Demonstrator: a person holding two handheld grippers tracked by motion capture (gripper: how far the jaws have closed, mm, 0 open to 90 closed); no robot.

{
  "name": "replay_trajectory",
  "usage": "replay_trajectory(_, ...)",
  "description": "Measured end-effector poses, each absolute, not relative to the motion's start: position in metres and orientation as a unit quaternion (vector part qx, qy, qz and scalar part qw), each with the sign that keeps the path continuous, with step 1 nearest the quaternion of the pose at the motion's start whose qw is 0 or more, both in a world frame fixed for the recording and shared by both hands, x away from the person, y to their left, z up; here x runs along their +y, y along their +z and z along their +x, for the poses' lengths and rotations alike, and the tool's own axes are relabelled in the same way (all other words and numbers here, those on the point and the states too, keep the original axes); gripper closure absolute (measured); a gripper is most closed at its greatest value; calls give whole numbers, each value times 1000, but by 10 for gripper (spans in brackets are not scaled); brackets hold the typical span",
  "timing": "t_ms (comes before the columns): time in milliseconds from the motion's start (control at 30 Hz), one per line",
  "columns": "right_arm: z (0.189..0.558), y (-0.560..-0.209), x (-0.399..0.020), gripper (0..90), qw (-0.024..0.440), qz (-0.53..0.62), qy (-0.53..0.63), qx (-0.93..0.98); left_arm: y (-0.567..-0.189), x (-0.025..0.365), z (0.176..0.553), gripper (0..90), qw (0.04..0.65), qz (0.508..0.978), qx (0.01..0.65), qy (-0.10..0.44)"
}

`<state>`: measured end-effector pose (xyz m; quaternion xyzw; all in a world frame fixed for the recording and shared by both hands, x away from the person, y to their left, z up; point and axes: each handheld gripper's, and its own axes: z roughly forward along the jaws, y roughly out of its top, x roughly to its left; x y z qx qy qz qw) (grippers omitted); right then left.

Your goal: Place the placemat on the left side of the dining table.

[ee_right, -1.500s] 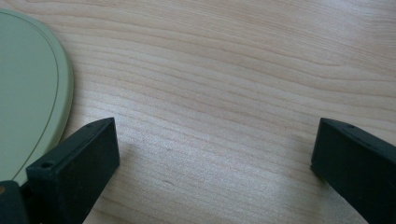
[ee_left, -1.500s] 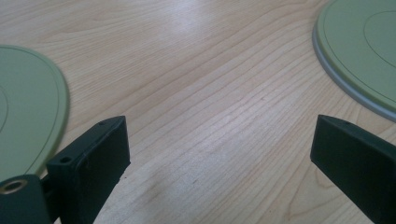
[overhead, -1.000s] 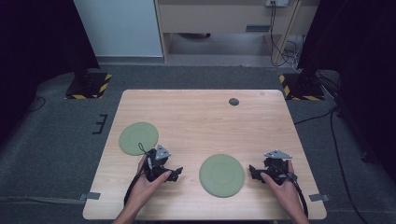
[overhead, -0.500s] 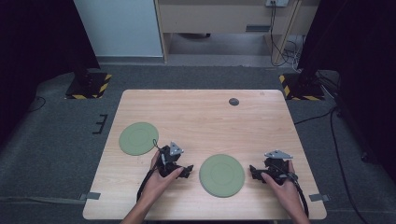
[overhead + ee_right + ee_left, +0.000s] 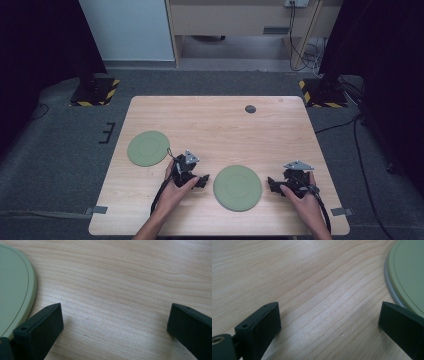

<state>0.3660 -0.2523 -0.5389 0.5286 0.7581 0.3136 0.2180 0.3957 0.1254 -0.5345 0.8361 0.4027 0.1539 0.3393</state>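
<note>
Grippers flank the near plate (both wide open, empty).

A second green plate lies flat near the left edge of a light wooden table; a small dark disc rests toward the far edge, well apart.

On the wooden table, a green plate lies between the left gripper at nine o'clock and right gripper at three o'clock.
</note>
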Motion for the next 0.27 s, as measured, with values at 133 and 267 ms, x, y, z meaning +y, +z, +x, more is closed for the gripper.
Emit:
replay_trajectory(133, 366, -539, -252, 7, 218, 529, 314, 758, -537, 126, 396, 14, 342, 836, 398, 163)
replay_trajectory(267, 366, -539, -252, 7, 218, 529, 313, 758, -537, 125, 396, 9, 340, 835, 400, 164)
